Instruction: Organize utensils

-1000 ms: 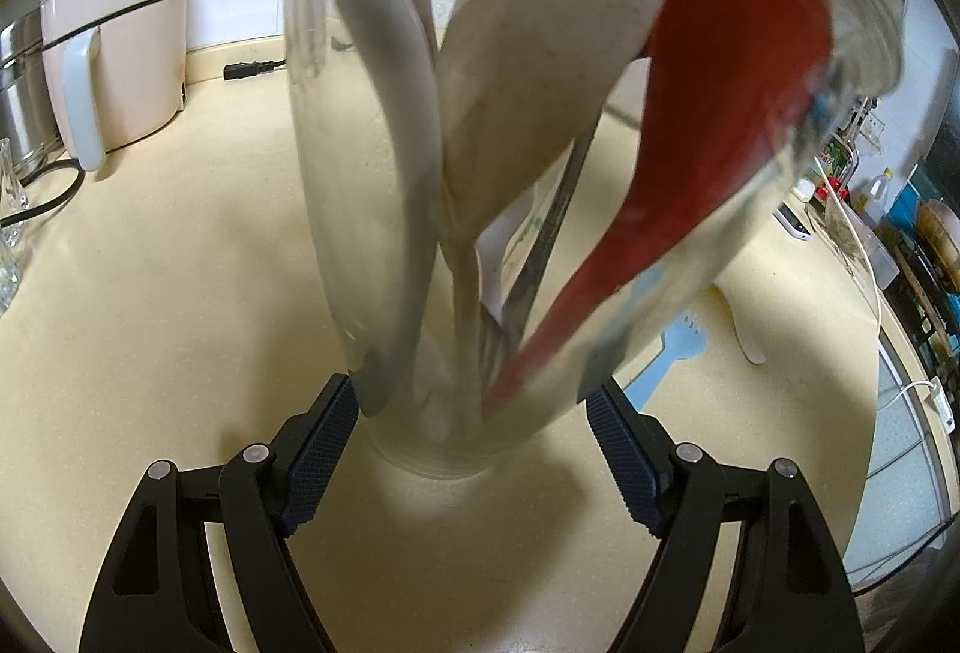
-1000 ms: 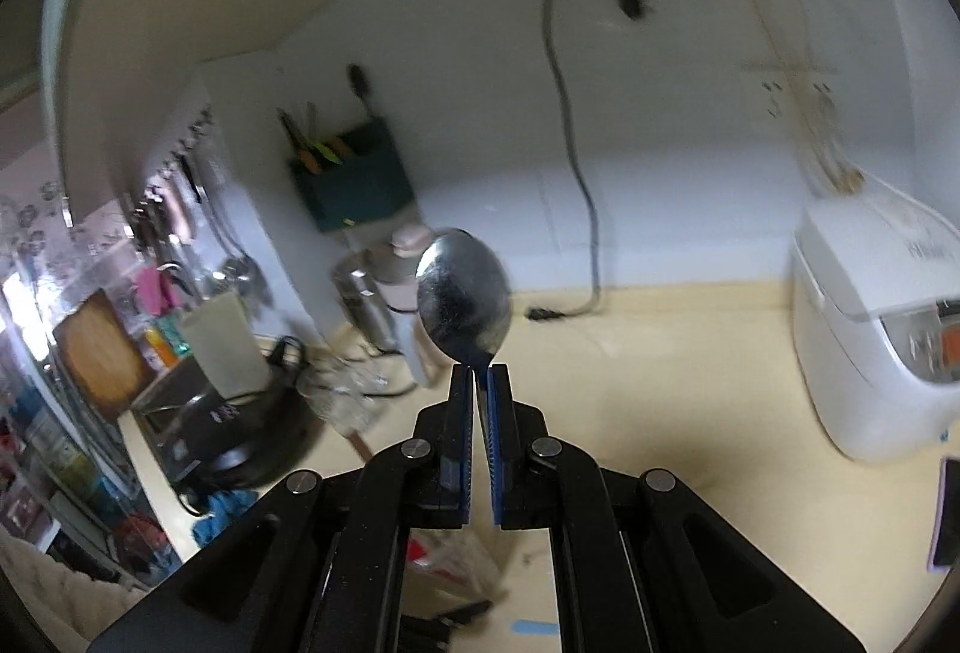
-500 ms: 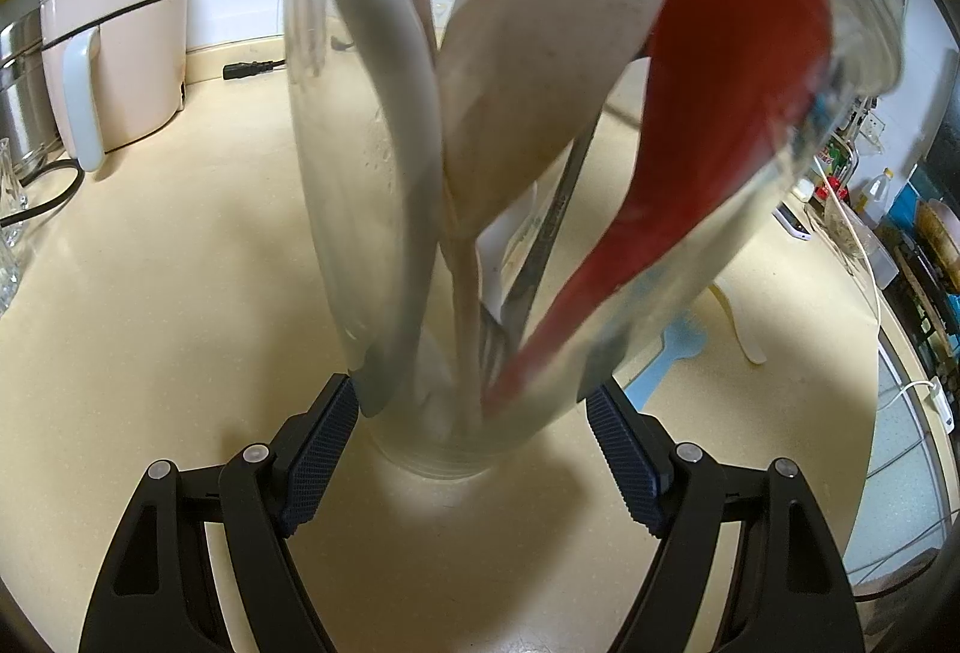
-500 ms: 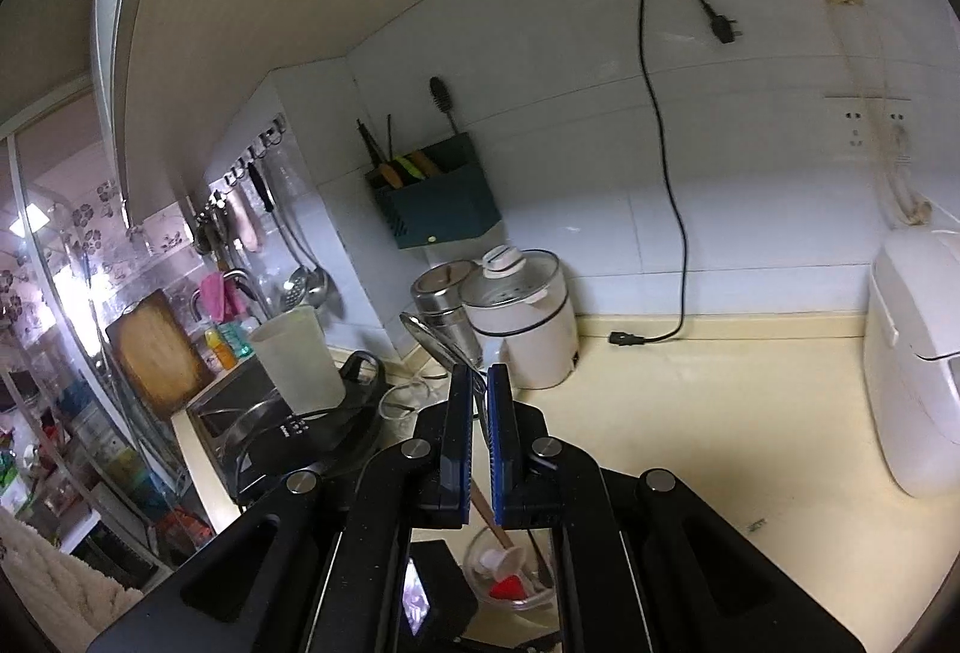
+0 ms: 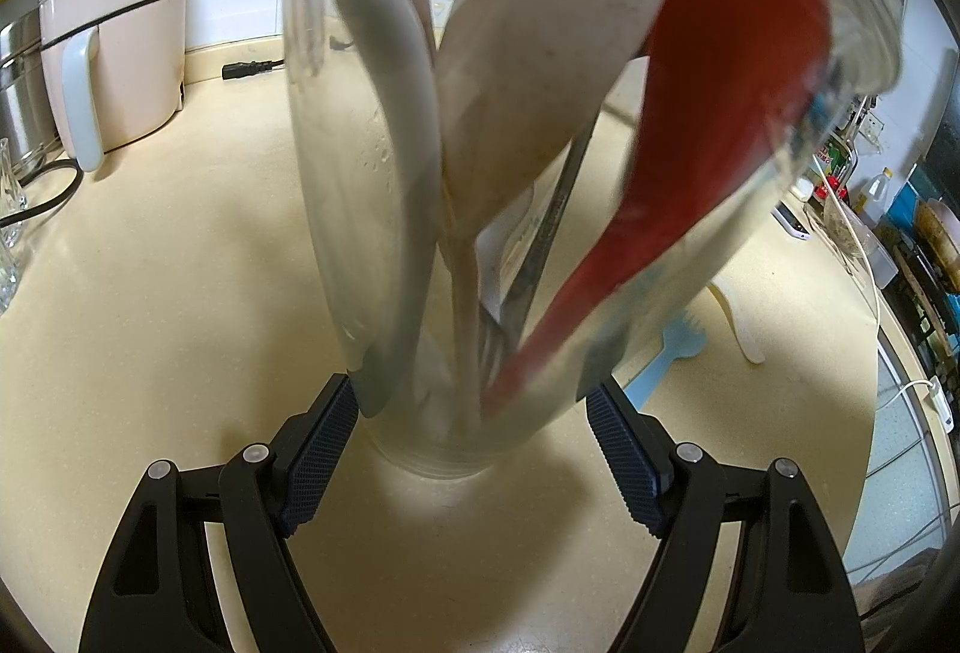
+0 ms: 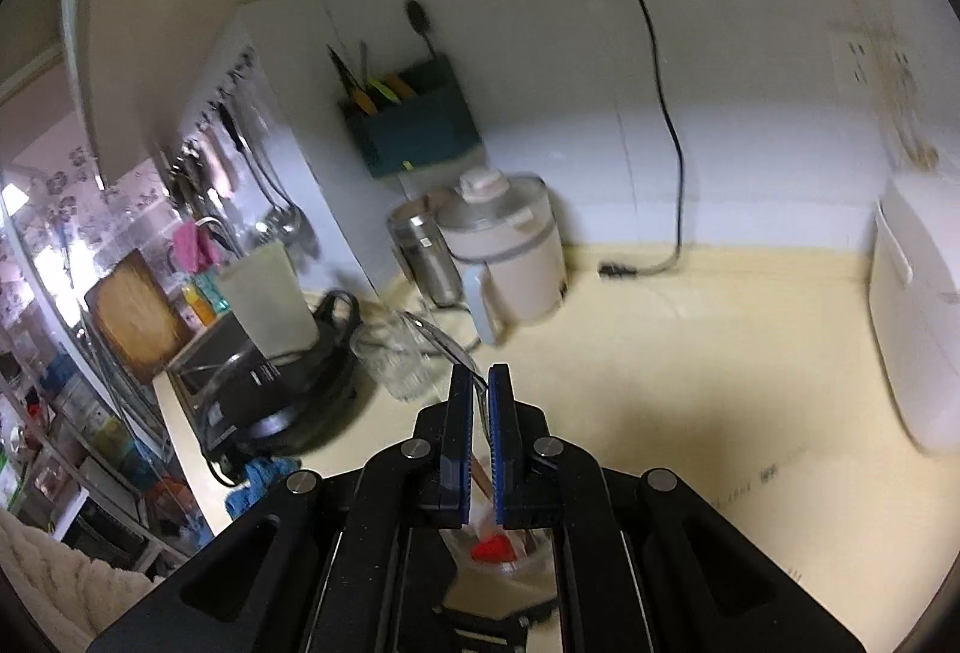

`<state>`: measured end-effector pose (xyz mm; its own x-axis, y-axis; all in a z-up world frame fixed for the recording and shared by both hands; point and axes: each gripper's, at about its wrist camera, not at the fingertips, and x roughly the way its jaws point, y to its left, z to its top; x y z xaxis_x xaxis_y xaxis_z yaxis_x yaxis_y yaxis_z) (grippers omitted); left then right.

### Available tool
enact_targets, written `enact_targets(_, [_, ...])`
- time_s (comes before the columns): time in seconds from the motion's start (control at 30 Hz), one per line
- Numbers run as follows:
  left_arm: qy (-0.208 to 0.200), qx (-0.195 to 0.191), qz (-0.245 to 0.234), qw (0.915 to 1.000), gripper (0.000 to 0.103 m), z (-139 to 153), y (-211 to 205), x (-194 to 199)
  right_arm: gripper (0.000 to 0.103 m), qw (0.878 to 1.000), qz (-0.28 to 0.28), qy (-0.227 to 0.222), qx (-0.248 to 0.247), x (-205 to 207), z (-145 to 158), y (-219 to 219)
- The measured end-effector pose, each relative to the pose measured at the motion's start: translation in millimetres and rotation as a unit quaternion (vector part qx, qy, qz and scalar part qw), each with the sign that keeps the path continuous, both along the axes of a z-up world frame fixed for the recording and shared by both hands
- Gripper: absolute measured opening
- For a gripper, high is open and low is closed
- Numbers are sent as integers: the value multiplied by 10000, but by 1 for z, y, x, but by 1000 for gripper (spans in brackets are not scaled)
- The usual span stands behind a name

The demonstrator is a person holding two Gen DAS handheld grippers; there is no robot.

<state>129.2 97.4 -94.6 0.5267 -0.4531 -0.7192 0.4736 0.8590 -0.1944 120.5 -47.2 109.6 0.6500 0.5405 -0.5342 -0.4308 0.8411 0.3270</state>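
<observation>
In the left wrist view my left gripper (image 5: 471, 413) is shut on a clear glass jar (image 5: 420, 431) standing on the cream counter. The jar holds a red spoon (image 5: 708, 125), a beige spoon (image 5: 540, 53), a grey-white handle (image 5: 396, 113) and metal utensils. In the right wrist view my right gripper (image 6: 478, 389) is nearly shut on the thin metal spoon (image 6: 444, 341), seen edge-on and blurred. The jar with the red spoon (image 6: 493, 548) shows below the right gripper's fingers.
A blue plastic fork (image 5: 672, 359) and a cream utensil (image 5: 741, 329) lie on the counter behind the jar. A white kettle (image 5: 114, 53), a black plug (image 5: 249, 68), a glass jar (image 6: 399, 353) and a white rice cooker (image 6: 918, 317) stand around the counter.
The right gripper has tilted down and swung, bringing the jar under its fingers; the spoon bowl turned edge-on. The left gripper and jar have stayed still.
</observation>
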Motion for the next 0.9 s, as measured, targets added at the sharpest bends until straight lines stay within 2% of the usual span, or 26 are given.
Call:
enact_targets(0.13, [-1,4,-2,10000,82,0,-1,0,7,9991,-193,302,-222,0,-20,-8])
enact_targets(0.2, [-2,11,-4,10000,82,0,-2,-2,13,9987,-257,351,-277,-1,-24,-13])
enact_targets(0.27, [-4,21,-11,10000,82,0,-4,-3,28,9981,-382,353,-323,-4,-24,-18])
enact_targets(0.47, [-5,47,-28,10000,82,0,-13,-8,32,9967,-715,221,-304,-16,-12,-49])
enact_targets(0.6, [-2,41,-29,10000,82,0,-9,-8,34,9916,-1200,378,-316,-19,-17,-84])
enact_targets(0.77, [-1,39,-29,10000,82,0,-10,-8,34,9701,-2154,1034,-429,-23,-53,-152])
enact_targets(0.9, [-2,40,-29,10000,82,0,-9,-7,34,9431,-2651,1928,-562,-25,-108,-191])
